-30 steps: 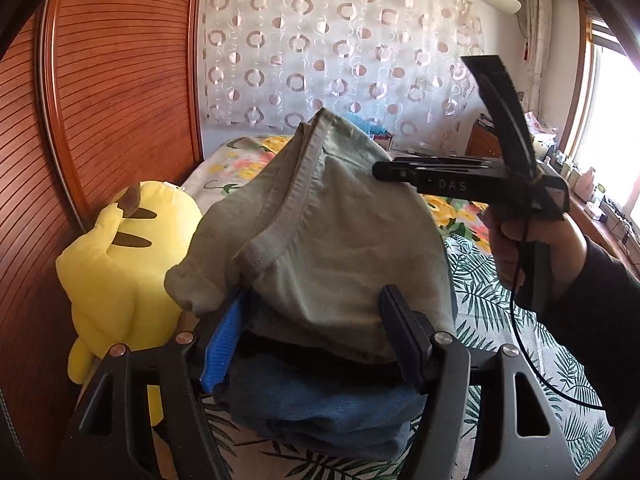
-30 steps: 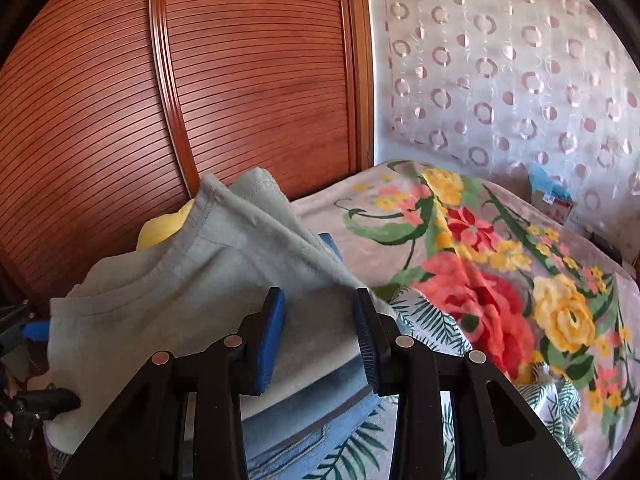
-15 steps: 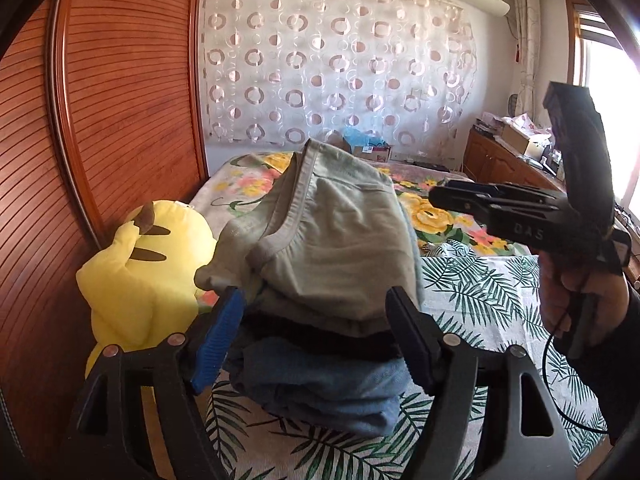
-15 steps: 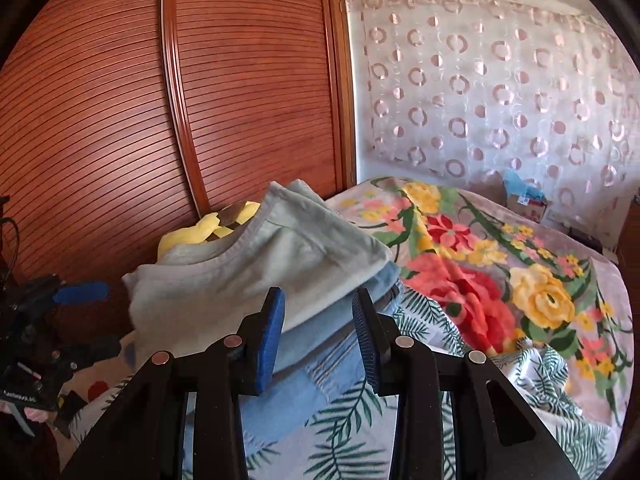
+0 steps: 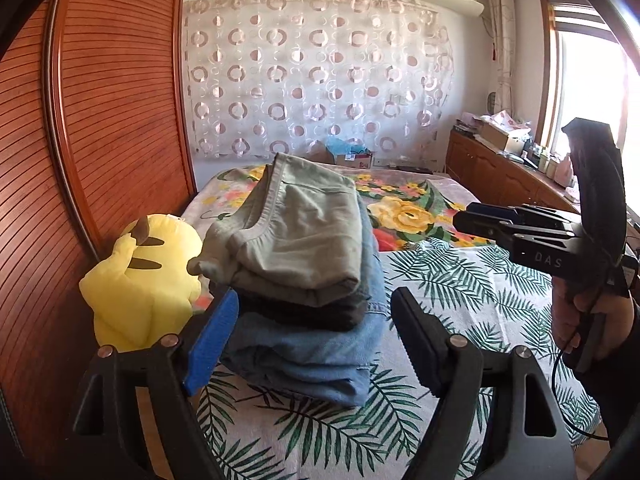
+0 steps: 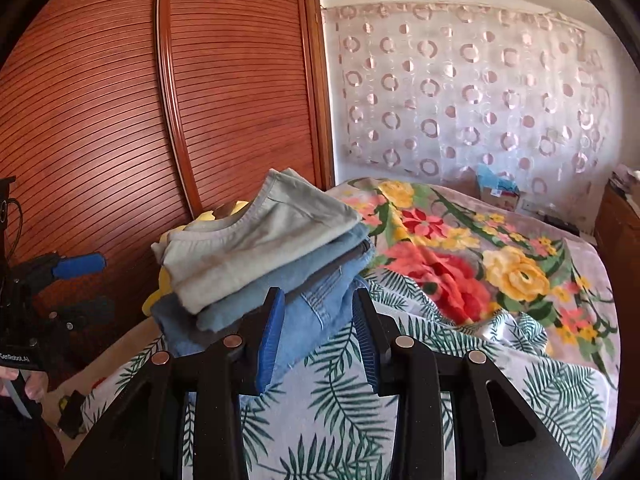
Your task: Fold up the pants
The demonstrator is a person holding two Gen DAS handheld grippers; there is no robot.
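Both grippers have pulled back from the clothes since a second ago. Now the left gripper [image 5: 314, 340] is spread wide and holds nothing. The right gripper [image 6: 318, 334] has a small gap between its fingers and holds nothing too. The gray-green pants [image 5: 296, 236] are folded flat on top of a pile. Under them lie dark pants [image 5: 320, 312] and blue jeans [image 5: 304, 356]. The pile sits on the bed [image 5: 460, 300], beside a yellow plush toy [image 5: 144, 280].
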